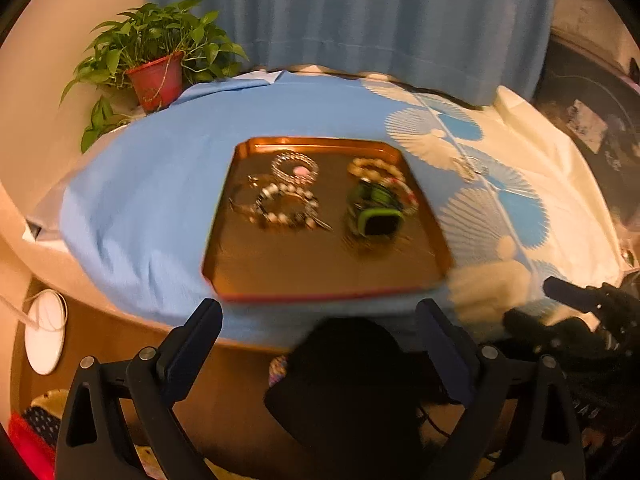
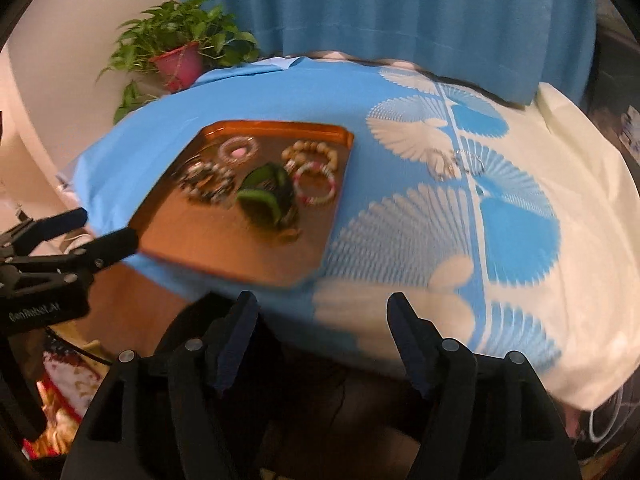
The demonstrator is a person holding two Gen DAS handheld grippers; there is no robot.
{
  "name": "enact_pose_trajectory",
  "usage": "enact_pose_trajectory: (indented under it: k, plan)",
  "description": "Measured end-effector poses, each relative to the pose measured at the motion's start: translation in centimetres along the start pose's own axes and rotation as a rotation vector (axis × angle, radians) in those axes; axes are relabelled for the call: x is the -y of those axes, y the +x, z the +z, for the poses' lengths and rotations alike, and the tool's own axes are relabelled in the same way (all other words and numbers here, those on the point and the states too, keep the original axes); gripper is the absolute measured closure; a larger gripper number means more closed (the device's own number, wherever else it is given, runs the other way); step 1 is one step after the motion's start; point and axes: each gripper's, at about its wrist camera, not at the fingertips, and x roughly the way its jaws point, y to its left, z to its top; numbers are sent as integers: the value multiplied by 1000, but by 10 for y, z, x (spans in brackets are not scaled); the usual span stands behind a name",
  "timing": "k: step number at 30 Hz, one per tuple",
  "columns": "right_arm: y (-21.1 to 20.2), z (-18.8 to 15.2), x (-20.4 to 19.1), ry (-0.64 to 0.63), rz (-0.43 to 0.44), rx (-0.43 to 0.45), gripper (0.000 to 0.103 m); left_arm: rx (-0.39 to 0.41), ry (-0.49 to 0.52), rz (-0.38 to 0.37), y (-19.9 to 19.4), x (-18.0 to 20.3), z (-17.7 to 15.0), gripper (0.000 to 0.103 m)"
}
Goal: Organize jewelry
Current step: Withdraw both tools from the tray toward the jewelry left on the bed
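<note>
An orange tray point(image 1: 320, 142) point(image 2: 280, 126) lies on a blue and white cloth. It holds a green-strapped watch point(image 1: 376, 216) point(image 2: 264, 196), a beige bead bracelet point(image 1: 374, 168) point(image 2: 310, 152), a pink and white bracelet point(image 2: 315, 186), a silvery ring-shaped piece with a pink centre point(image 1: 295, 168) point(image 2: 239, 151) and a cluster of dark bead bracelets point(image 1: 280, 208) point(image 2: 206, 182). Loose silvery jewelry point(image 1: 468, 166) point(image 2: 454, 164) rests on the cloth to the tray's right. My left gripper point(image 1: 320, 312) point(image 2: 104, 226) hangs open before the tray's near edge. My right gripper point(image 2: 323, 302) point(image 1: 536, 300) is open and empty, nearer the tray's right corner.
A potted plant point(image 1: 156, 72) point(image 2: 180, 60) stands at the table's far left, against a blue curtain point(image 1: 344, 20). The table's near edge runs just under both grippers. A white round object point(image 1: 46, 332) lies on the floor at left, and a dark shape point(image 1: 344, 380) sits below the edge.
</note>
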Motion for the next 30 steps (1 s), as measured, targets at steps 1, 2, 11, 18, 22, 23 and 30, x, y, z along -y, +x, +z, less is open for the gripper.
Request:
enact_pose_trajectory:
  k: [1, 2, 11, 18, 22, 23, 30]
  plan:
    - [-8, -8, -2, -9, -2, 3, 34, 3, 4, 1, -6, 4, -4, 8]
    - [-13, -12, -4, -13, -3, 5, 34, 8, 9, 3, -12, 8, -7, 8]
    - [-66, -46, -8, -6, -20, 74, 32, 74, 80, 20, -59, 36, -29, 8]
    - [-83, -56, -1, 6, -28, 93, 32, 89, 131, 23, -66, 52, -30, 7]
    - [-83, -56, 8, 26, -34, 93, 32, 82, 159, 26, -60, 61, -28, 7]
    - [-82, -55, 12, 34, -38, 91, 32, 78, 165, 25, -57, 63, -27, 7]
    - [-67, -48, 37, 79, -61, 73, 32, 31, 214, 21, -27, 85, -11, 7]
